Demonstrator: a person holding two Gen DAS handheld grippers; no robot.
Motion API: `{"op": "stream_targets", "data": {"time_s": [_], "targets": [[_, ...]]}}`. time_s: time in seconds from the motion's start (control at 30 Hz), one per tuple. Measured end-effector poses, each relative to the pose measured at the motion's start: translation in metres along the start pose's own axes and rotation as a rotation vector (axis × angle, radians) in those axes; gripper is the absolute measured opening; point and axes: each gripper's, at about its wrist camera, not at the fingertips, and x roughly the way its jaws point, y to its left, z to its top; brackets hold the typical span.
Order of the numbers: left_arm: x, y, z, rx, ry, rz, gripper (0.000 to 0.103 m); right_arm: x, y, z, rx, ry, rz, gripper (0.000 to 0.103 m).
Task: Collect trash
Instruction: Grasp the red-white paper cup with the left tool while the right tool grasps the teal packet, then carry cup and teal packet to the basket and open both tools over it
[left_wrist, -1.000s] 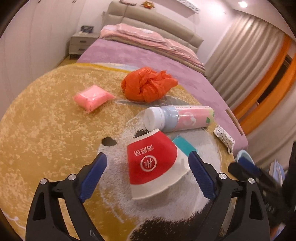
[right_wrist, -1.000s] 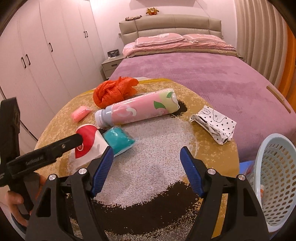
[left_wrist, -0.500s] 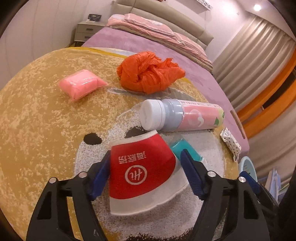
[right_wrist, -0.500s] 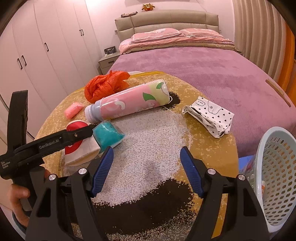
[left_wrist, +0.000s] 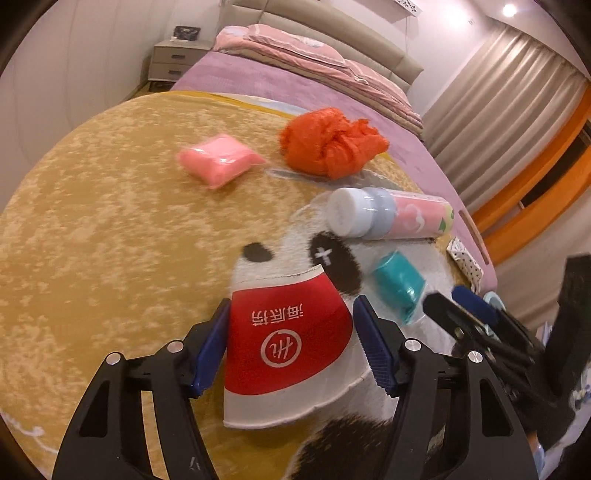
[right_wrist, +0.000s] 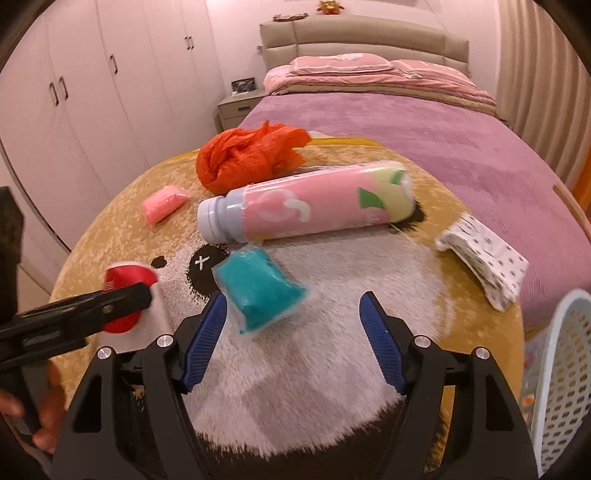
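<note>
Two grippers were over a round rug (left_wrist: 92, 229) at the foot of a bed (right_wrist: 388, 140). Items noted:

Left gripper (left_wrist: 290, 345): its blue pads sat against both sides of a flattened red-and-white paper cup (left_wrist: 284, 343), which lay on the rug's white patch. The left pad touched the cup; the right one was at its edge, so it read as clamped on the cup.

Right gripper (right_wrist: 293, 338): jaws spread wide, holding nothing, hanging just short of a teal packet (right_wrist: 258, 291). The packet lay between the cup and a bottle (right_wrist: 306, 214), very close to the bottle's capped end.

Bottle: pink print, pale cap, on its side across the rug.

Orange bag (right_wrist: 247, 158): crumpled, behind the bottle, touching or nearly touching it.

Pink packet (left_wrist: 218, 160): lay apart, left of the orange bag.

Spotted white packet (right_wrist: 484, 258): at the rug's right edge, well apart from the cup.

Basket (right_wrist: 557, 376): pale, perforated, beside the rug at far right in the right wrist view.

Nightstand (right_wrist: 236, 109) and wardrobe doors (right_wrist: 92, 92) stood beyond the rug.

The left gripper's arm crossed in front of the cup in the right wrist view, hiding part of it.
</note>
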Motion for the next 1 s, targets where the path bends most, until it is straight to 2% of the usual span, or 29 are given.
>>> {"op": "stream_targets", "data": {"time_s": [0.17, 0.53, 0.6, 0.63, 0.77, 0.87, 1.0], "targets": [[-0.008, 0.015, -0.002, 0.002, -0.009, 0.002, 0.064, 0.023, 0.013, 0.004, -0.045, 0.04, -0.02, 0.071], [-0.005, 0.007, -0.006, 0.059, -0.034, 0.012, 0.064, 0.042, 0.026, 0.013, -0.102, 0.07, -0.011, 0.069], [-0.005, 0.006, -0.006, 0.064, -0.036, 0.012, 0.064, 0.041, 0.027, 0.011, -0.107, 0.066, -0.002, 0.049], [-0.005, 0.005, -0.007, 0.066, -0.035, 0.011, 0.064, 0.039, 0.027, 0.01, -0.11, 0.065, 0.0, 0.045], [-0.007, -0.003, -0.011, 0.086, -0.035, -0.001, 0.064, 0.032, 0.026, 0.005, -0.106, 0.059, 0.019, 0.042], [-0.009, -0.012, -0.014, 0.109, -0.035, -0.008, 0.064, 0.023, 0.017, -0.001, -0.045, 0.067, 0.081, 0.041], [-0.014, -0.027, -0.019, 0.143, -0.044, -0.024, 0.064, 0.005, 0.005, -0.01, 0.001, 0.049, 0.086, 0.041]]}}
